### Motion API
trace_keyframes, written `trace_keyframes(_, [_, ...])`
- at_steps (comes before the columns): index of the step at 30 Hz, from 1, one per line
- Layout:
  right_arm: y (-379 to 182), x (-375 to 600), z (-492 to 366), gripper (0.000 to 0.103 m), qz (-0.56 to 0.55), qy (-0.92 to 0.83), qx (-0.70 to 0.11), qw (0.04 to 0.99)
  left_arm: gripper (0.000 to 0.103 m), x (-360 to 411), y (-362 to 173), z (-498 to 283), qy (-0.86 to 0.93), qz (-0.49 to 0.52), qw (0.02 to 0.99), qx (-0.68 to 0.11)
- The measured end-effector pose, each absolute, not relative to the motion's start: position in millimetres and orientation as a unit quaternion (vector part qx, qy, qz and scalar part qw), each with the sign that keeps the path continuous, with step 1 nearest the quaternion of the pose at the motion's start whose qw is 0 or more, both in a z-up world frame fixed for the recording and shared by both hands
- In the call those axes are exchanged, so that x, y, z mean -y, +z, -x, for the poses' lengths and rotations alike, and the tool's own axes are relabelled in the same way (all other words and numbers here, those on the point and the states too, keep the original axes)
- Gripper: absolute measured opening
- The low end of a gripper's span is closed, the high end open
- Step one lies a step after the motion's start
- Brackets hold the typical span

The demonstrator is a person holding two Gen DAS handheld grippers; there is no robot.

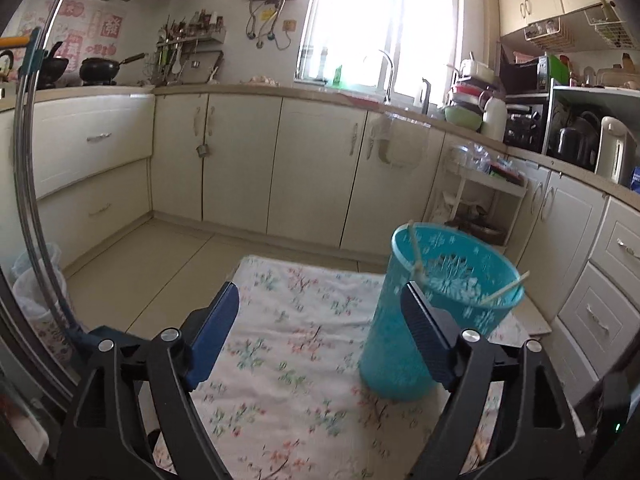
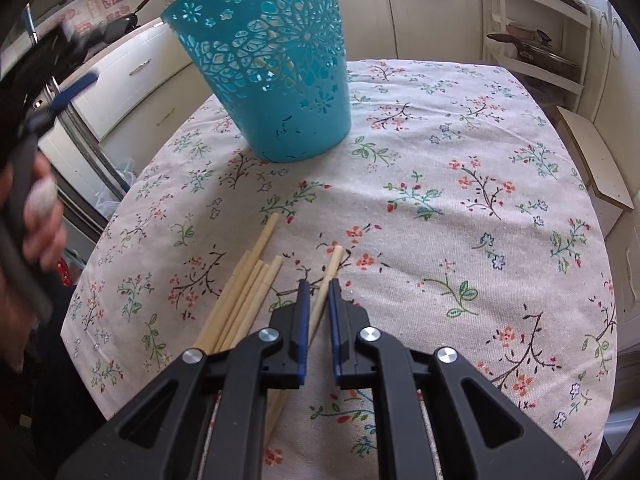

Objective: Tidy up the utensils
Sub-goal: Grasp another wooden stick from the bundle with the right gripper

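A teal cut-out basket (image 2: 272, 68) stands upright on the floral tablecloth (image 2: 460, 200). In the left wrist view the basket (image 1: 436, 312) holds two pale chopsticks (image 1: 416, 254) leaning on its rim. My left gripper (image 1: 320, 300) is open and empty above the cloth, its right finger in front of the basket. Several chopsticks (image 2: 244, 296) lie in a loose bundle on the cloth. My right gripper (image 2: 318, 284) is low over the cloth, its jaws narrowly apart around a single chopstick (image 2: 326, 280); I cannot tell if they grip it.
The table is small, with its edges close on all sides. Cream kitchen cabinets (image 1: 280, 160) run behind it, and a white rack (image 2: 536, 40) stands to the right. A hand holding the left gripper (image 2: 36, 132) shows at the left of the right wrist view.
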State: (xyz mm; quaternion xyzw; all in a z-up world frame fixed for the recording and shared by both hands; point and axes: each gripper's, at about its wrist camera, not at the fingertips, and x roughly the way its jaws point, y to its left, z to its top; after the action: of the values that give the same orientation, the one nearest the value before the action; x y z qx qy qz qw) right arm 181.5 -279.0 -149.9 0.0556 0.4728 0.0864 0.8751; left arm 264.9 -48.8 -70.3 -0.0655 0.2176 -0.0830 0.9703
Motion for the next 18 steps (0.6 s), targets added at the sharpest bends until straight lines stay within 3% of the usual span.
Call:
trace_keyframes(8, [-146.5, 260.9, -177.7, 0.009, 0.034, 0.074, -0.48, 0.874, 0.085, 23.1, -118.6, -243.5, -0.074, 0.1, 0.948, -0.292])
trace_keyframes(12, [-137.9, 276.8, -173.8, 0.006, -0.012, 0.101, -0.475, 0.874, 0.087, 22.1, -133.4, -245.6, -0.081, 0.111, 0.938, -0.32])
trace_keyframes(18, [-76.0, 300.4, -163.5, 0.005, -0.114, 0.175, -0.378, 0.902, 0.089, 29.4, -147.1, -254.9, -0.081, 0.117, 0.926, -0.35])
